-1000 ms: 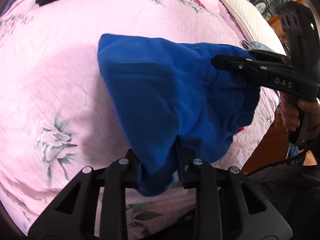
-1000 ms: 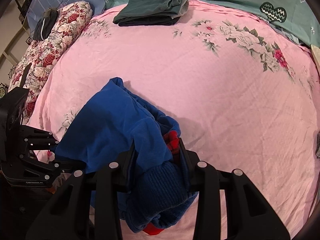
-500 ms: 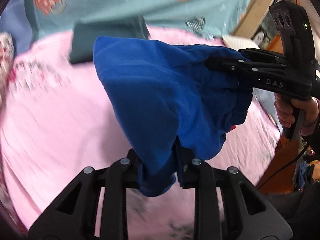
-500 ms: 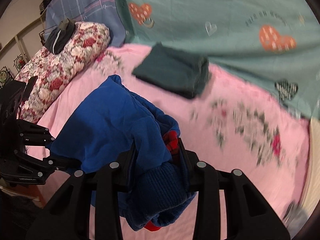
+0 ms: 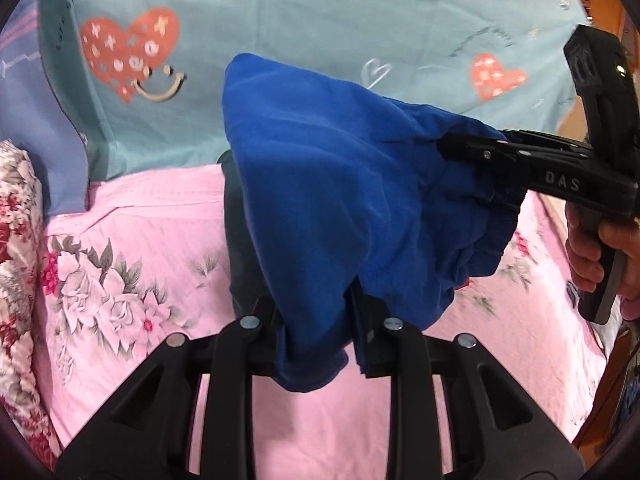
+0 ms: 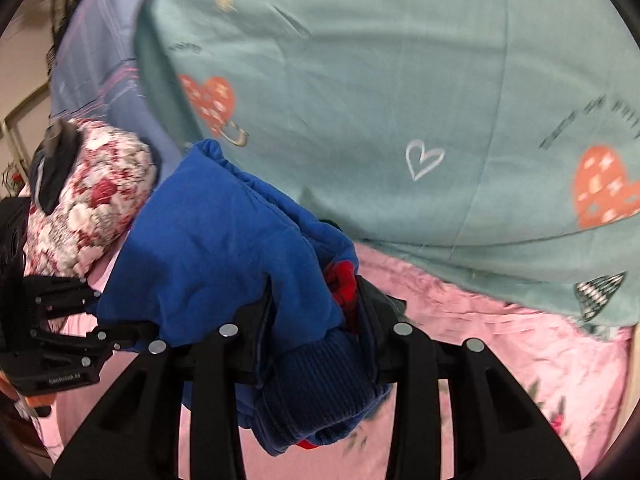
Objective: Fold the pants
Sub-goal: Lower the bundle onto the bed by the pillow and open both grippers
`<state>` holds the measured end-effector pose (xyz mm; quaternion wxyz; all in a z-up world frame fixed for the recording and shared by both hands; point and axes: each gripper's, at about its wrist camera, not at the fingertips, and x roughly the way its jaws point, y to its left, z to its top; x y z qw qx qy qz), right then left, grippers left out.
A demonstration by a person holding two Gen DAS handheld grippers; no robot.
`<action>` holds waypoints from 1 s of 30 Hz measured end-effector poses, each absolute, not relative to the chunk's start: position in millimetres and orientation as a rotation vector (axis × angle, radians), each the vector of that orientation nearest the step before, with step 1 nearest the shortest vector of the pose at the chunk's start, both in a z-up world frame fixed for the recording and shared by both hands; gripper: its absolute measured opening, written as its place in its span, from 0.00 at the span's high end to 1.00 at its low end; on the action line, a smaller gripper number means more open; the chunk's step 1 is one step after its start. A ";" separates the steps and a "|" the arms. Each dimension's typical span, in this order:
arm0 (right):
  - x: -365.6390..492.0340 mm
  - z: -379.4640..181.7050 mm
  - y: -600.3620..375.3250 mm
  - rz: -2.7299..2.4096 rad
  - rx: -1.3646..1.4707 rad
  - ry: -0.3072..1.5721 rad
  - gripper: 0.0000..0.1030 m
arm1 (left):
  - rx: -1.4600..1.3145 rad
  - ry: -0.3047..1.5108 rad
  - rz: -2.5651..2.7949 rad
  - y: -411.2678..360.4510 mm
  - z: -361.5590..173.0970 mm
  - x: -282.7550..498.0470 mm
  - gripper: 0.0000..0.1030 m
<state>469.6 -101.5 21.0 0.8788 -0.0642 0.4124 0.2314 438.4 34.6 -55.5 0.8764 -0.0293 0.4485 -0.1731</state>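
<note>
A: Where were the blue pants [image 5: 332, 200]?

B: Bunched and lifted clear of the pink floral bedspread [image 5: 132, 256], strung between the two tools. The left hand-held gripper [image 5: 320, 332] had its jaws clamped on one wad of the blue cloth at the near edge of its view. The right hand-held gripper [image 6: 316, 320] was pinched shut on the ribbed waistband [image 6: 320, 392] end, where a bit of red trim [image 6: 342, 284] showed between the jaws.

A: Could each tool be seen from the other side?

B: Yes. In the left view the right one reached in from the right, fabric held at its tip, with a hand [image 5: 600, 248] on its grip.

A: And around them?

B: A teal sheet with orange hearts [image 6: 400, 120] hung at the far side. A red-and-white floral pillow [image 6: 88, 200] lay to the left. A dark folded garment [image 5: 236, 240] was partly hidden behind the pants.
</note>
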 end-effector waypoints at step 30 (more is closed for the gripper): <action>489.3 -40.0 -143.2 0.662 0.111 0.845 0.82 | -0.056 0.805 -0.321 11.8 -81.7 521.9 0.38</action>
